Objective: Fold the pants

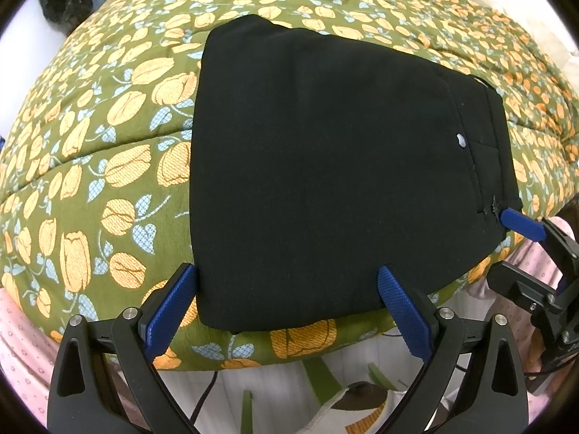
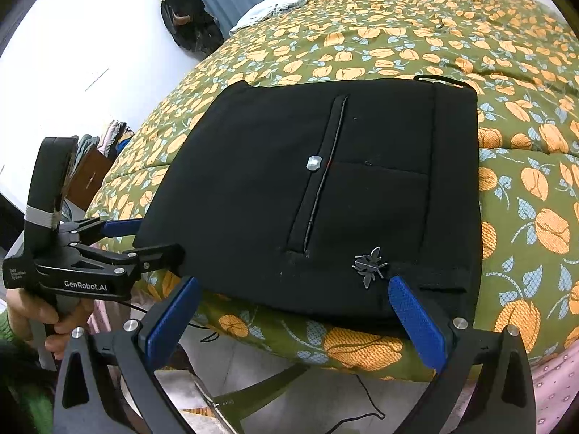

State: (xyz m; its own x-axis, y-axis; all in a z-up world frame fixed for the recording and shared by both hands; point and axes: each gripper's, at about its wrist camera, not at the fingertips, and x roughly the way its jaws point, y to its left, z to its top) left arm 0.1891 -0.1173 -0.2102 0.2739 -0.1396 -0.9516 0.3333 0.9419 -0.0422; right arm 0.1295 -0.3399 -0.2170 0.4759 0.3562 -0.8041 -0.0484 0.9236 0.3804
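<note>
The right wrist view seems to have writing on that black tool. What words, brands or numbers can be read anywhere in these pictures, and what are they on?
"GenRobot.AI": white print on the side of the left hand-held gripper, seen in the right wrist view.
Small white print at the rear of the same body: too small to read.
Black pants and floral quilt: no text.

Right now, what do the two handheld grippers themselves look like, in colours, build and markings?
Both match: the left gripper and right gripper have black angular frames with silver screws and ribbed blue finger pads. The left gripper's side reads "GenRobot.AI" in white, with grey tape round its black handle. A green sleeve edge shows beside the hand.
</note>
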